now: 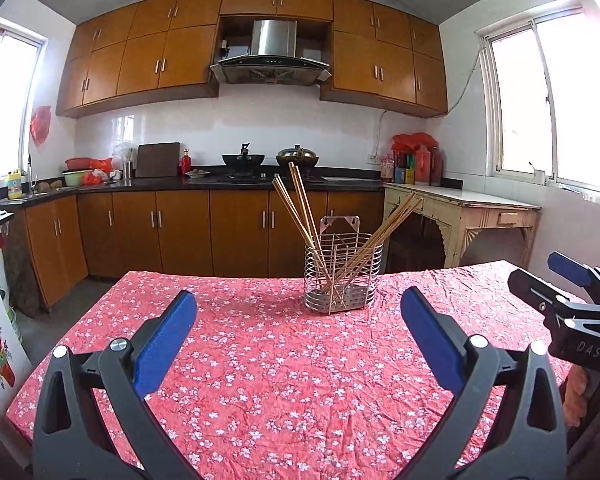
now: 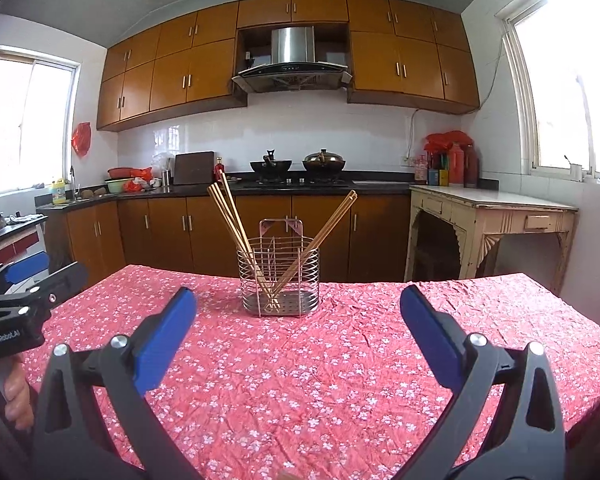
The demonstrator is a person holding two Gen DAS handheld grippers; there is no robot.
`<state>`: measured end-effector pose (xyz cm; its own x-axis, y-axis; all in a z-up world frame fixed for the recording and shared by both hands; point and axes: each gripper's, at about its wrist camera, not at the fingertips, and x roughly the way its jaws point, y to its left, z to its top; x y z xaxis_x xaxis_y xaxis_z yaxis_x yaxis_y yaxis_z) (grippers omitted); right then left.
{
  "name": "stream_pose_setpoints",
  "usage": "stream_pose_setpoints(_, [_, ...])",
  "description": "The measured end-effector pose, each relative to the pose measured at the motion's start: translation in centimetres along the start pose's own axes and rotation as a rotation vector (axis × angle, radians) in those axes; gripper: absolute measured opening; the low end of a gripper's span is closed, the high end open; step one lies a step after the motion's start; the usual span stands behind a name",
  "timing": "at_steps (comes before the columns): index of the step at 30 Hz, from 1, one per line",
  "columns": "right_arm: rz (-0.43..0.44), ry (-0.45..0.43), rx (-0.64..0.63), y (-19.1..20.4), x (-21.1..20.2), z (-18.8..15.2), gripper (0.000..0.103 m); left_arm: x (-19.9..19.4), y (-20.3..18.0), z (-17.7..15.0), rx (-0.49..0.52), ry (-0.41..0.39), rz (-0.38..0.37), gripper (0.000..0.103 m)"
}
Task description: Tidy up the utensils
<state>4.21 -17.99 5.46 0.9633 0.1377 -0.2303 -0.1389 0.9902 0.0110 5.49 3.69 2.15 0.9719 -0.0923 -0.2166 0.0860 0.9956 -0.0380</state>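
A wire metal utensil holder (image 1: 342,272) (image 2: 278,276) stands upright on the far middle of the table. Several wooden chopsticks (image 1: 300,208) (image 2: 232,216) lean in it, some to the left and some to the right. My left gripper (image 1: 298,304) is open and empty, held above the tablecloth well short of the holder. My right gripper (image 2: 298,304) is open and empty too, at about the same distance. Each gripper shows at the edge of the other's view: the right one in the left wrist view (image 1: 572,300), the left one in the right wrist view (image 2: 24,292).
The table wears a red floral cloth (image 1: 260,380) (image 2: 320,380). Beyond it are brown kitchen cabinets, a stove with two woks (image 1: 272,158), a cream side table (image 1: 464,216) at the right, and a sink counter at the left.
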Motion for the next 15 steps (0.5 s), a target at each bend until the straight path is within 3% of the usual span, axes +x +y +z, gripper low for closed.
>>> stream_pose_setpoints(15, [-0.005, -0.031, -0.011, 0.13, -0.42, 0.16, 0.099, -0.47, -0.42, -0.21, 0.005, -0.035, -0.012, 0.101])
